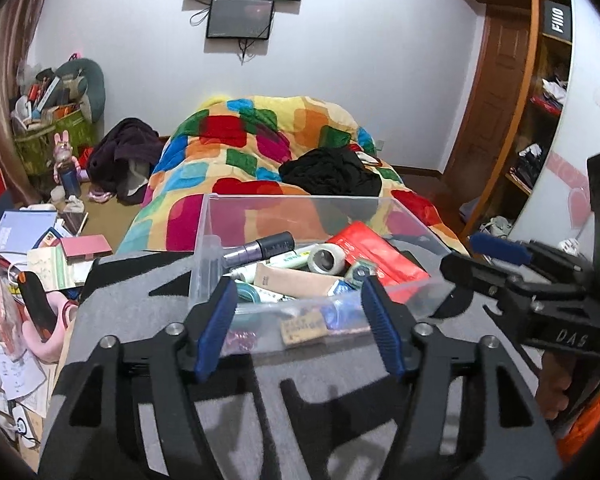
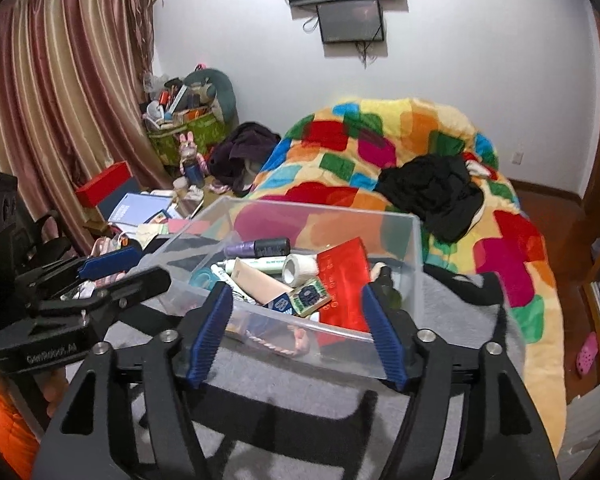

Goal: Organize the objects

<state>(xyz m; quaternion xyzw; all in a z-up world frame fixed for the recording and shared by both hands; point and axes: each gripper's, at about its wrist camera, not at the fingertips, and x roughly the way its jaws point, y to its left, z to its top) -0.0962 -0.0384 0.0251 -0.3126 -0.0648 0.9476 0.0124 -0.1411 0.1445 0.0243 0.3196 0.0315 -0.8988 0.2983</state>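
A clear plastic bin (image 1: 214,236) (image 2: 400,304) stands on a grey and black blanket (image 1: 140,300) (image 2: 300,396). It holds a red pouch (image 1: 374,254) (image 2: 346,280), a white tape roll (image 1: 326,258) (image 2: 298,270), a purple tube (image 1: 260,247) (image 2: 260,248), a beige box (image 1: 296,278) (image 2: 256,282) and other small items. My left gripper (image 1: 298,322) is open and empty, just short of the bin's near wall. My right gripper (image 2: 294,330) is open and empty at the same wall. Each gripper shows at the side of the other's view, the right (image 1: 484,260) and the left (image 2: 112,272).
A colourful patchwork quilt (image 1: 260,148) (image 2: 400,148) with black clothes (image 1: 332,172) (image 2: 432,192) lies behind the bin. Books, papers and a red box (image 2: 102,188) clutter the floor at left (image 1: 24,232). A wooden wardrobe (image 1: 532,120) stands at right.
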